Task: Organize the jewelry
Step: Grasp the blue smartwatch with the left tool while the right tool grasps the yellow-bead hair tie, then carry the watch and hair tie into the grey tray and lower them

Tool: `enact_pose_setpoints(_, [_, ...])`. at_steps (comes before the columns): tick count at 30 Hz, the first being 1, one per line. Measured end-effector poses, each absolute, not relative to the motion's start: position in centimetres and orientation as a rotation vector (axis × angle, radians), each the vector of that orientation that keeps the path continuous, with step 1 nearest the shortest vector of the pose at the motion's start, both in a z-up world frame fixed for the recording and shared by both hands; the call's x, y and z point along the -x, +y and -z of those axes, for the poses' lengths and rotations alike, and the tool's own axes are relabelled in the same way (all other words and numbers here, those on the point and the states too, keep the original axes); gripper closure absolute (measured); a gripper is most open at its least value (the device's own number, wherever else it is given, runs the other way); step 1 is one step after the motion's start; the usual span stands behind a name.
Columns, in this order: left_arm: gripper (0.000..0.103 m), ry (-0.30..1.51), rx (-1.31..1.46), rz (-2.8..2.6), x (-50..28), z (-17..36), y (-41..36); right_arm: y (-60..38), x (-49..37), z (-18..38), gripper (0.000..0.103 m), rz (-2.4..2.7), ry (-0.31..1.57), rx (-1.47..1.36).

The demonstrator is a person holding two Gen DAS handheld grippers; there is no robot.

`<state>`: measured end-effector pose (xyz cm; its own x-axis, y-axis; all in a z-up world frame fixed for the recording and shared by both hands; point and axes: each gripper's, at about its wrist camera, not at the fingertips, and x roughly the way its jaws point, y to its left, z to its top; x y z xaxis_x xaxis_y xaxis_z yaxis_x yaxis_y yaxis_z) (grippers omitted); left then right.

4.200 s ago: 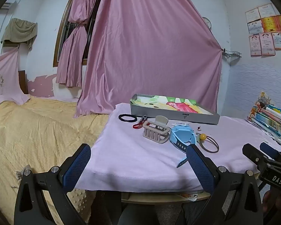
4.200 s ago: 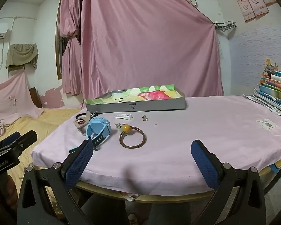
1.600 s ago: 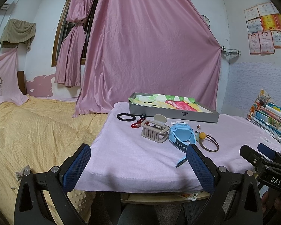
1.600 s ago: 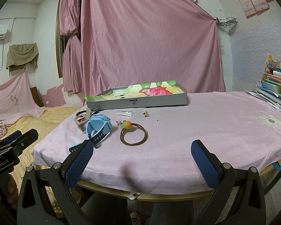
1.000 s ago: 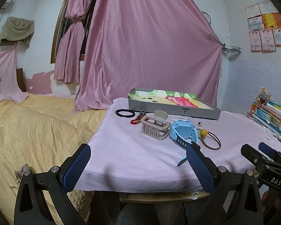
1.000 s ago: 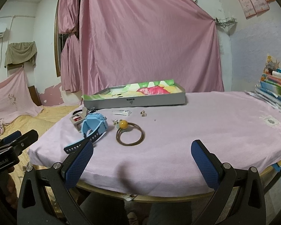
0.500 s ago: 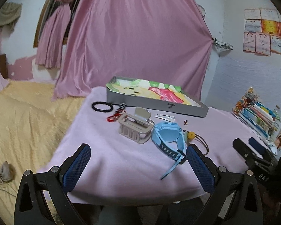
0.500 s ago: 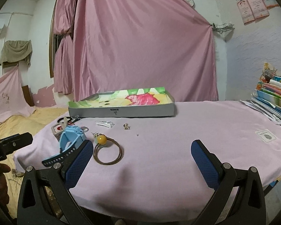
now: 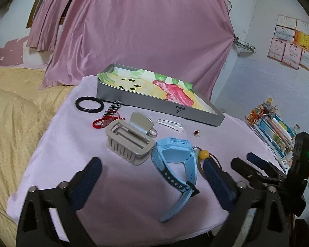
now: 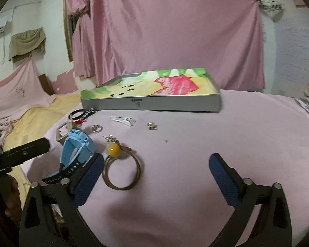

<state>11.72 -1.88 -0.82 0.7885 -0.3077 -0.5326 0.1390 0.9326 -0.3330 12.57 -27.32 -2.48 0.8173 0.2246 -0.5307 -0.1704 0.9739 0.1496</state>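
On the pink-covered table (image 9: 72, 144) lie a beige claw clip (image 9: 129, 142), a blue watch (image 9: 173, 152), a brown hair tie with a yellow bead (image 9: 204, 154), a black hair tie (image 9: 89, 104), a red cord bracelet (image 9: 105, 121), a white clip (image 9: 170, 122) and a small earring (image 9: 196, 132). Behind them stands a grey tray (image 9: 160, 105) with a colourful lining. My left gripper (image 9: 151, 166) hovers over the watch strap, its jaws closing and touching nothing. My right gripper (image 10: 156, 158) is closing too, with the hair tie (image 10: 113, 149) just inside its left finger, untouched.
A silver ring (image 10: 96, 128) and gold earrings (image 10: 151, 126) lie before the tray (image 10: 150, 104). Books and papers (image 9: 274, 131) are stacked at the table's right. A bed with a yellow cover (image 9: 14, 107) lies left. A pink curtain (image 9: 144, 30) hangs behind.
Both grippers have come forward over the table and tipped downward, so the items look nearer. The fingers of each have drawn a little closer together.
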Motion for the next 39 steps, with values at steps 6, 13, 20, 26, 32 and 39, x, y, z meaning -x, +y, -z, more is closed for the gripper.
enact_pose_setpoints(6, [0.038, 0.670, 0.295, 0.285, -12.9, 1.3, -2.4, -26.1, -14.4, 2.9, 0.040, -0.306, 0.653, -0.114])
enact_pose_setpoints(13, [0.074, 0.714, 0.279, 0.347, -13.6, 1.6, -3.4, -24.5, -15.5, 3.3, 0.058, -0.356, 0.704, -0.108])
enact_pose_setpoints(20, [0.086, 0.752, 0.250, 0.347, -14.2, 1.6, -3.9, -23.5, -16.6, 3.7, 0.064, -0.376, 0.748, -0.106])
enact_pose_setpoints(26, [0.087, 0.785, 0.243, 0.342, -14.7, 1.5, -4.0, -23.4, -17.0, 3.7, 0.067, -0.376, 0.749, -0.132])
enact_pose_setpoints(32, [0.095, 0.822, 0.244, 0.315, -15.4, 1.6, -4.1, -23.7, -16.9, 3.9, 0.083, -0.387, 0.745, -0.161])
enact_pose_setpoints(39, [0.099, 0.823, 0.261, 0.308, -15.6, 1.0, -4.6, -24.7, -16.5, 4.1, 0.085, -0.389, 0.719, -0.234])
